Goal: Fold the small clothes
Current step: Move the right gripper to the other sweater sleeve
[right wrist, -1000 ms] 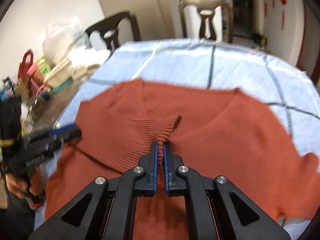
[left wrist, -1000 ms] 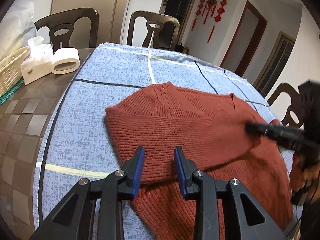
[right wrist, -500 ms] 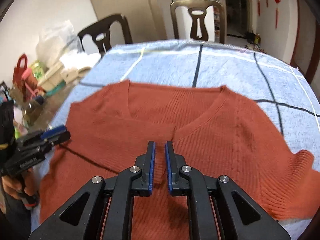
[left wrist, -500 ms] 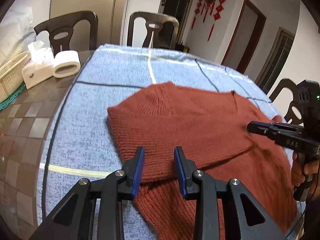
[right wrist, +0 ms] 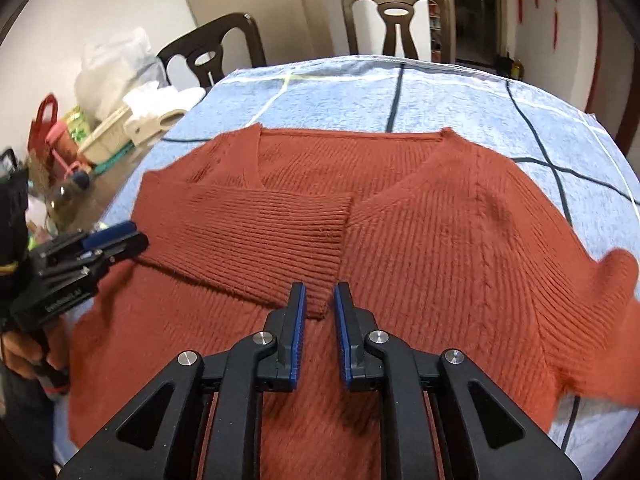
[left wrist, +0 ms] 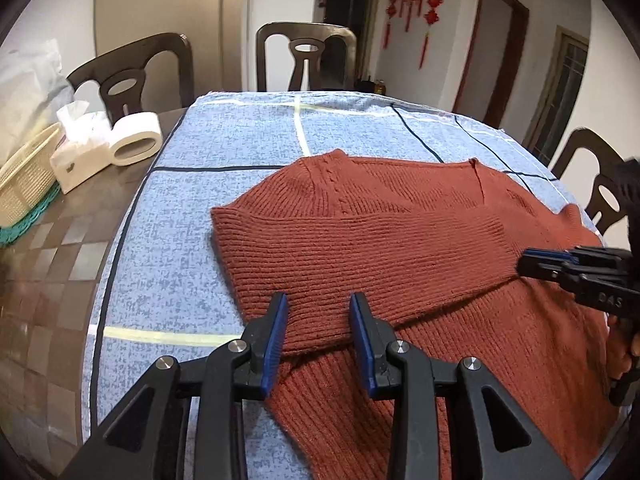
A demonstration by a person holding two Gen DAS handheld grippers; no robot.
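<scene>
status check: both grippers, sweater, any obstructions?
Right gripper jaws just opened, folded sleeve cuff released between them. Left gripper open over sweater, holding nothing. One sleeve folded across chest. Nothing in the way.

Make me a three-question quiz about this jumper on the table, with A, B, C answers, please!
1. Where does the folded sleeve lie?
A. across the front of the sweater
B. hanging off the table
C. in the basket

2. How many chairs show behind the blue cloth in the right wrist view?
A. none
B. two
C. five

3. How does the right gripper stand?
A. clamped tight on the cuff
C. holding a tissue
B. jaws slightly apart, cuff edge lying loose between them

Answers:
1 A, the sleeve lies flat over the chest.
2 B, two chair backs stand at the far edge.
3 B, a gap shows beside each blue pad; the jaws have just been opening.
</scene>
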